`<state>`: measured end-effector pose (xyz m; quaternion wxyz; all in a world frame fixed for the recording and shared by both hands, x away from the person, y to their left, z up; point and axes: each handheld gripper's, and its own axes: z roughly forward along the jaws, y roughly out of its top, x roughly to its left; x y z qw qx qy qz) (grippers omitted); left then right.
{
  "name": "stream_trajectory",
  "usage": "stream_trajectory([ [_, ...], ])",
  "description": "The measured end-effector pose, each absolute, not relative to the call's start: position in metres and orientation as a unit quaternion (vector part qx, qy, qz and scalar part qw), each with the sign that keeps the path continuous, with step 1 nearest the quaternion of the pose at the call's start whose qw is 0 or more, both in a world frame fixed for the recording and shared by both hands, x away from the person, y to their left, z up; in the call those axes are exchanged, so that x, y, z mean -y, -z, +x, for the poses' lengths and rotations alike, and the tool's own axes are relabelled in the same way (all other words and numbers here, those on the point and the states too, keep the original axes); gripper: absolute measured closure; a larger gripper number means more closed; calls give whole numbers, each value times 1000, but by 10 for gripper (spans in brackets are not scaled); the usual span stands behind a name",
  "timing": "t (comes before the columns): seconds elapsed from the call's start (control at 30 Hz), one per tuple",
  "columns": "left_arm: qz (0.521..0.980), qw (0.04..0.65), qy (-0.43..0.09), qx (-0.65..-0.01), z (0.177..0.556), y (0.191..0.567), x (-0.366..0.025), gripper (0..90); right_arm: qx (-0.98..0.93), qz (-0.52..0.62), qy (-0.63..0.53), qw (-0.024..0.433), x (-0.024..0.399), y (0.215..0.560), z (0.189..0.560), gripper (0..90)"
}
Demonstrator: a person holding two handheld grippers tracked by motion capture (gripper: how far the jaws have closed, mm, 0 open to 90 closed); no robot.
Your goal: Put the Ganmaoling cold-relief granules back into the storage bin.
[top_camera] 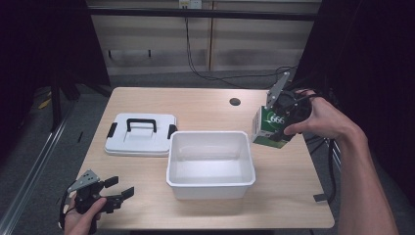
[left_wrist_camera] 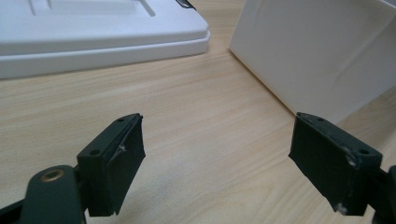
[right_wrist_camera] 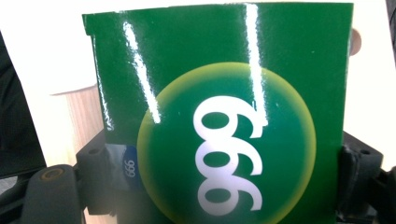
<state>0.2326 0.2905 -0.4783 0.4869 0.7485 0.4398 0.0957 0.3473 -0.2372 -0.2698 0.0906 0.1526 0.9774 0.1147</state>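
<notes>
The right gripper [top_camera: 283,128] holds a small green glossy cardboard carton printed with white numerals in a yellow-ringed circle [top_camera: 268,126]. Its jaws are closed against the carton's two opposite sides, as the right gripper view shows, with the printed face [right_wrist_camera: 224,140] turned toward that camera. In the high view the carton sits near the right edge of the light wooden tabletop [top_camera: 205,105], just beside the far right corner of the open white rectangular plastic bin [top_camera: 210,188]. Whether its base still touches the wood or has just cleared it is hard to tell from this angle.

The step in hand looks like carrying the carton over the rim and setting it inside the bin. To do it well, keep the squeeze light, since thin card may buckle. Lift high enough that the lower edge clears the near rim, then travel toward the bin's middle before lowering. Let go only once the base rests flat on the bin floor.

The left gripper [top_camera: 117,192] rests low near the front left corner of the tabletop, jaws spread wide and holding nothing. The white plastic lid with a black handle and black side clips [top_camera: 141,134] lies flat to the left of the bin, just beside it.
</notes>
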Motion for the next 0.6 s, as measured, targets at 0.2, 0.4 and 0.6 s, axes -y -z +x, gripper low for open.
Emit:
stream_trajectory([
  [0.2,748,487,-96,-440,233,478,-291,173,-978,133,-131,92,222,261,349,160],
  [0.4,746,489,-96,-441,232,478,-291,173,-980,122,-136,81,204,265,353,160],
  [0.6,747,489,-96,-441,232,478,-292,173,-984,108,-124,71,188,270,357,160],
])
